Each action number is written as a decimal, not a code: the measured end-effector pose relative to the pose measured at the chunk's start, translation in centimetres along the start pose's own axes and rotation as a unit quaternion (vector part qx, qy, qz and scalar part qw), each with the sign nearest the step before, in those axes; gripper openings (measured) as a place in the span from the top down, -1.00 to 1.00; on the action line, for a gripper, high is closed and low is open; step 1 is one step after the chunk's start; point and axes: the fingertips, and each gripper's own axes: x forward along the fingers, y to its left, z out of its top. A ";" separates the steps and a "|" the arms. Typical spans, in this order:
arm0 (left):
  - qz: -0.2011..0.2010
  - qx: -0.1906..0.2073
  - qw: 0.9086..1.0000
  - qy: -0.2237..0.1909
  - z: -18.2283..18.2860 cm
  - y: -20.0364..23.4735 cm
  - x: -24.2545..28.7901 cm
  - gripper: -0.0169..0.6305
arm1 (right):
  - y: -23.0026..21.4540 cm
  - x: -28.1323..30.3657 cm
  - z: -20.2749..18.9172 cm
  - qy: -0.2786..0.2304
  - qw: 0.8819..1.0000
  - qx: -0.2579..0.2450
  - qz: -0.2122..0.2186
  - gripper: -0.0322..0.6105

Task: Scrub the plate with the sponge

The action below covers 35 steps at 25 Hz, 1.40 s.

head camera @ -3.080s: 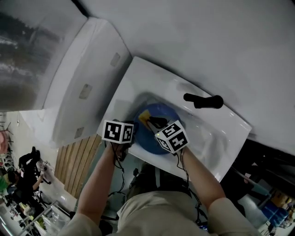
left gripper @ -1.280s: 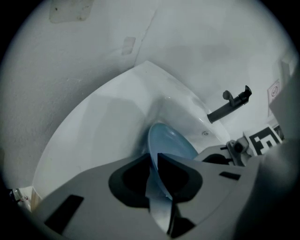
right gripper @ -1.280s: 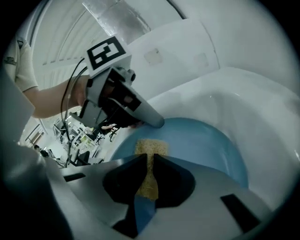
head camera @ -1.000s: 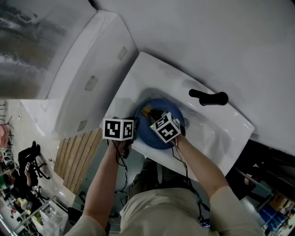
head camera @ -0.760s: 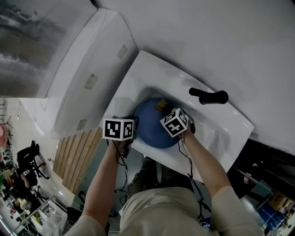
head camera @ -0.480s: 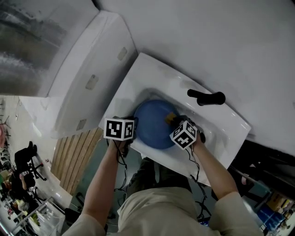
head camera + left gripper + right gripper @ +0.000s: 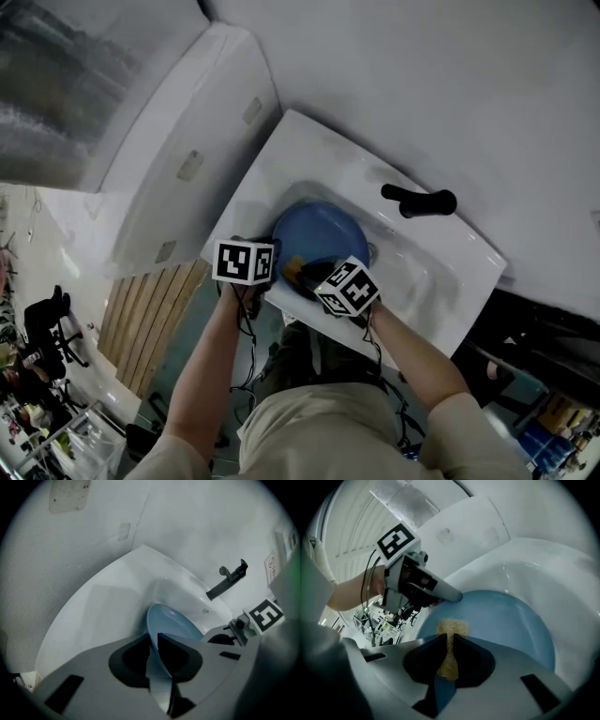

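A blue plate (image 7: 323,232) sits tilted in a white sink (image 7: 450,262), its rim pinched in the left gripper (image 7: 153,641) fingers. The right gripper (image 7: 449,641) fingers clamp a yellow sponge (image 7: 452,627) against its near edge. Scrubbing looks midway, the far side likely remaining.

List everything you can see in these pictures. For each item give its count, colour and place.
sink: one, white, middle of the head view
tap: one, black, on the sink's far edge
plate: one, blue, tilted in the sink
sponge: one, yellow, against the plate's face
wooden slats: brown, lower left of the sink
left claw: one, grey, shut on the plate's rim
right claw: one, grey, shut on the sponge
forearms: two, bare, bottom of the head view
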 end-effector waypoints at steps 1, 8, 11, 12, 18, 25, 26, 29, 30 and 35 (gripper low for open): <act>0.001 -0.001 1.000 -0.001 0.0 0.0 0.0 0.76 | -0.6 0.7 1.1 -0.013 1.000 0.002 -0.007 0.73; 0.004 -0.008 1.000 -0.012 0.2 0.3 -0.2 0.77 | -5.5 2.9 5.1 -0.024 0.998 -0.014 -0.052 0.73; 0.006 -0.009 1.000 -0.014 0.2 0.3 -0.3 0.77 | -8.7 2.9 5.6 -0.041 0.995 -0.008 -0.094 0.73; 0.007 -0.009 1.000 -0.015 0.2 0.2 -0.3 0.77 | -9.7 2.7 5.5 -0.042 0.993 -0.007 -0.107 0.73; 0.011 -0.001 1.000 -0.012 0.2 0.1 -0.1 0.77 | -14.3 -0.4 1.1 0.025 0.981 -0.021 -0.193 0.74; 0.019 0.007 1.000 -0.010 0.3 0.3 0.0 0.79 | -10.8 -4.7 -5.9 0.117 0.977 -0.033 -0.176 0.74; 0.021 0.006 1.000 -0.009 0.2 0.3 0.0 0.80 | -9.5 -4.7 -6.2 0.123 0.979 -0.035 -0.157 0.74; 0.025 0.008 1.000 -0.006 0.2 0.3 0.1 0.81 | -5.4 -3.8 -5.6 0.108 0.989 -0.036 -0.095 0.74; 0.027 0.010 1.000 -0.003 0.1 0.3 0.2 0.82 | -4.2 -3.4 -4.9 0.094 0.992 -0.033 -0.075 0.74; 0.025 0.014 1.000 0.005 0.0 0.1 0.2 0.82 | -2.0 -0.3 -0.1 0.013 0.999 -0.015 -0.046 0.74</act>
